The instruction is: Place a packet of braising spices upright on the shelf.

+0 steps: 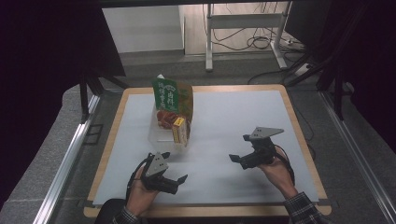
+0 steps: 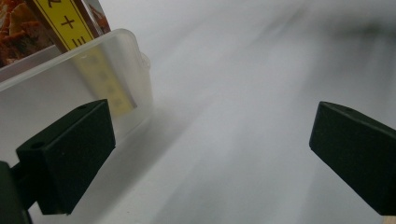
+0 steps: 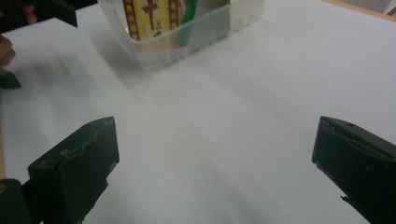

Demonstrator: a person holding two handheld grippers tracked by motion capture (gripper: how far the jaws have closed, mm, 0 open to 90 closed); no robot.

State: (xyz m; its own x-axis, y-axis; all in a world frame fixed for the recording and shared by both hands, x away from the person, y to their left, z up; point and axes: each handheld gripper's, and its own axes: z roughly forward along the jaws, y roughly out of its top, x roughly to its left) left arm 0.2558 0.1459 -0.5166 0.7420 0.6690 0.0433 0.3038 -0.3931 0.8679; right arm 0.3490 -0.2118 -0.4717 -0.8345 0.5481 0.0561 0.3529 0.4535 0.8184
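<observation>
Your left gripper (image 1: 180,178) sits low at the near left of the white table mat (image 1: 233,121), its jaws spread wide with nothing between them; in the left gripper view the clear plastic container (image 2: 70,88) stands just beyond the left jaw, apart from it. Your right gripper (image 1: 239,155) is at the near right of the mat, well apart from the container (image 1: 168,133), its jaws likewise wide open and empty over bare mat. The container stands left of centre on the mat, holding upright packets: a green packet (image 1: 166,95) at the back, a red-printed pack (image 1: 167,116) in the middle, and a yellow-labelled box (image 1: 180,130) at the front right corner. Neither gripper touches the container or its contents.
</observation>
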